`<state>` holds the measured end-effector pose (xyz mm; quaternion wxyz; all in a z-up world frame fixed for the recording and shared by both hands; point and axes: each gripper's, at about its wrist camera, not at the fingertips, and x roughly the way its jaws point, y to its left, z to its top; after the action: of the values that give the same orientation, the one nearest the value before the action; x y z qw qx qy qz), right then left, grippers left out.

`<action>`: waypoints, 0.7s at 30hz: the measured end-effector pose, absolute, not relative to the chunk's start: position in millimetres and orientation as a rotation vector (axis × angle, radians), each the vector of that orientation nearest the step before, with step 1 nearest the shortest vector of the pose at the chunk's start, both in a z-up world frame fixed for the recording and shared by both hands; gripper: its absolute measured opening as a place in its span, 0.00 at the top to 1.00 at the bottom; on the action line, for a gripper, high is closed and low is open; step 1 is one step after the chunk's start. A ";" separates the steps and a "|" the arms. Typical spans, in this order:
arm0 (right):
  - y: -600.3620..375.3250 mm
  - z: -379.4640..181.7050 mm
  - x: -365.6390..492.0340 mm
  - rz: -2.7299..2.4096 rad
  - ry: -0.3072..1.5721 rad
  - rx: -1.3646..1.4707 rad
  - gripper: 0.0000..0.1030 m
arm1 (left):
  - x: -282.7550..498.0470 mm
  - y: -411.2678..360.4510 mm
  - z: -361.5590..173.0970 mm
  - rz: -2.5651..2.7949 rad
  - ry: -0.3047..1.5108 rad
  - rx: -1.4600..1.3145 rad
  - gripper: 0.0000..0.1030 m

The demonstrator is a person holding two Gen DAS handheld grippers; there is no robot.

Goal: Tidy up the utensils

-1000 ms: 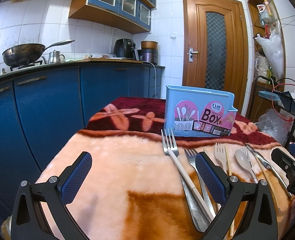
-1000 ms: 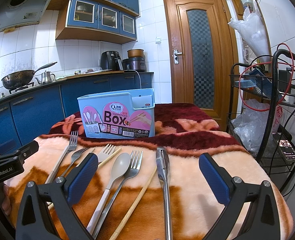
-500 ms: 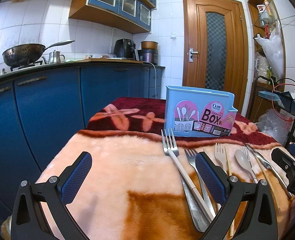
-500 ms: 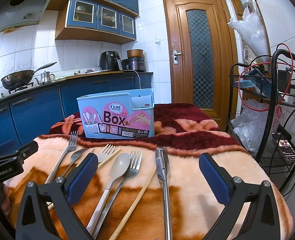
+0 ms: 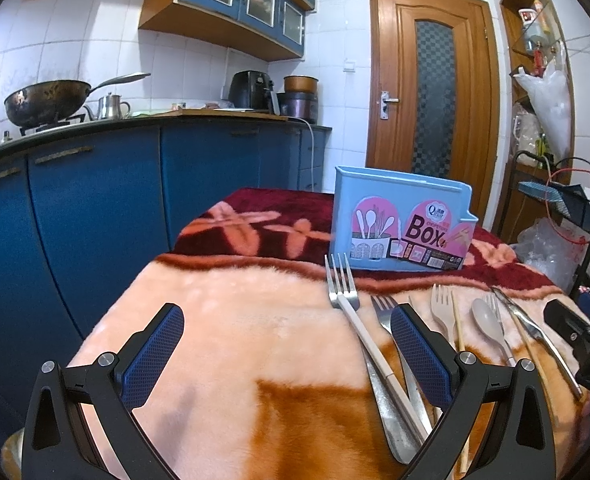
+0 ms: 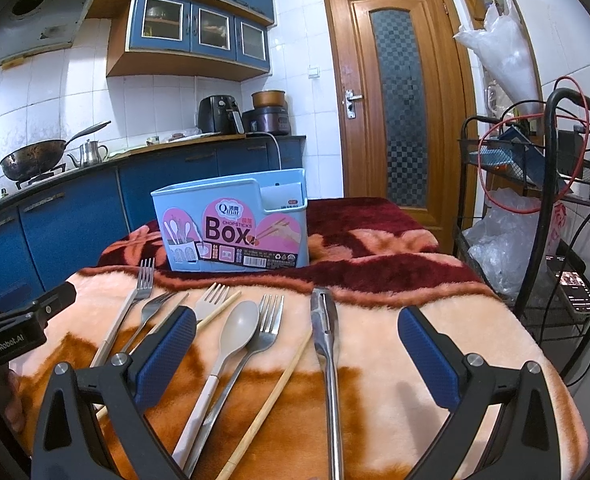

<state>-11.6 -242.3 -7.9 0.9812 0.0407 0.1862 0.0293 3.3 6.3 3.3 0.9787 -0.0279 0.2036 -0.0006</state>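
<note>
On the blanket-covered desk [image 6: 435, 300], forks, spoon [image 6: 237, 322] and chopsticks lay near the blue box [image 6: 231, 228]; both tongs [image 5: 287, 344] [image 6: 297, 350] gaped wide, empty. Gripping one handle mid-length seemed best.

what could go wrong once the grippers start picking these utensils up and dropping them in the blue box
1. The white-handled fork lies across a steel fork, so a grab may lift or drag both.
2. The chopstick is thin and sunk into the plush blanket; open fingers of the right gripper could snag pile or miss it.
3. The box stands upright and looks light; a long handle hitting its rim may tip it.
</note>
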 end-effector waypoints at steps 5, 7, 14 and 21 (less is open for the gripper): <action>-244.3 -5.2 -8.4 0.086 0.449 0.067 0.00 | 12.9 7.7 5.9 -0.024 0.471 -0.046 0.00; -244.7 -3.7 -5.9 0.092 0.487 0.057 0.00 | 18.4 6.8 6.4 -0.040 0.506 -0.035 0.00; -251.7 7.0 8.3 0.097 0.629 0.026 0.00 | 45.3 1.7 5.0 -0.081 0.688 -0.011 0.01; -258.9 9.0 31.8 0.108 0.802 -0.018 0.09 | 67.2 -7.8 -2.7 -0.164 0.850 -0.033 0.35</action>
<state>31.8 -258.9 9.0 0.9191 -0.0087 0.3903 0.0527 67.2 -7.8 -2.7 0.9076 -0.0160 0.4119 -0.0794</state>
